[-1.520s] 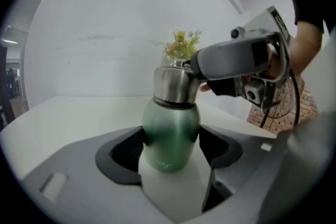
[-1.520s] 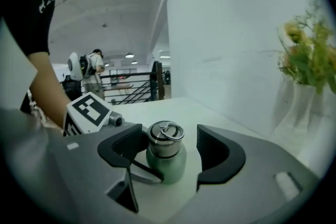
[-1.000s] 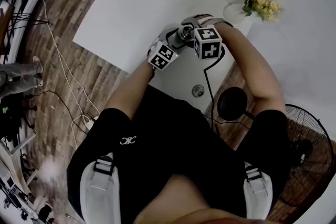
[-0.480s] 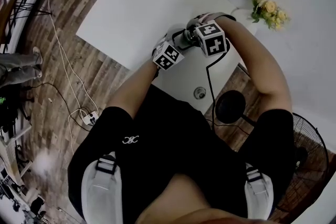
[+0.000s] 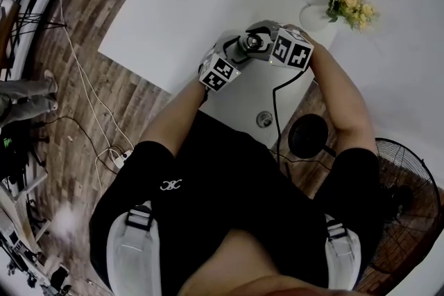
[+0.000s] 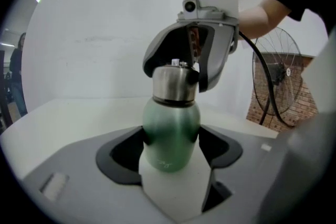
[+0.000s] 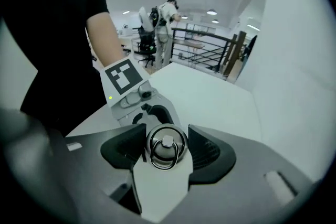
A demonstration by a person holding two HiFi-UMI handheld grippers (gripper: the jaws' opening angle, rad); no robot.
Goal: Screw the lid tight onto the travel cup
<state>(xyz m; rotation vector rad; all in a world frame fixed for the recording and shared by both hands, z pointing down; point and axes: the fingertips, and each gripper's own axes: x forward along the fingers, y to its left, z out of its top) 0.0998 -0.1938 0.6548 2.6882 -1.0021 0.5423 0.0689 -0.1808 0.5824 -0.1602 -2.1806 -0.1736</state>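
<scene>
Head view — white table (image 5: 187,3) | left hand-held gripper (image 6: 172,153) clamps cup (image 6: 170,120); right (image 7: 165,150) just clenched lid (image 7: 167,142)

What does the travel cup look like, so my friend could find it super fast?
Start at the big white table, near the edge by the person. There the left gripper clamps the travel cup, and the right gripper has just closed its jaws on the lid. It's the only round green bottle, and its shiny steel lid has a ring on top.

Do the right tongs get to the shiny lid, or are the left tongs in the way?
Likely yes: the right tongs have just been closing on the lid between them; the left tongs grip the green cup lower down.
</scene>
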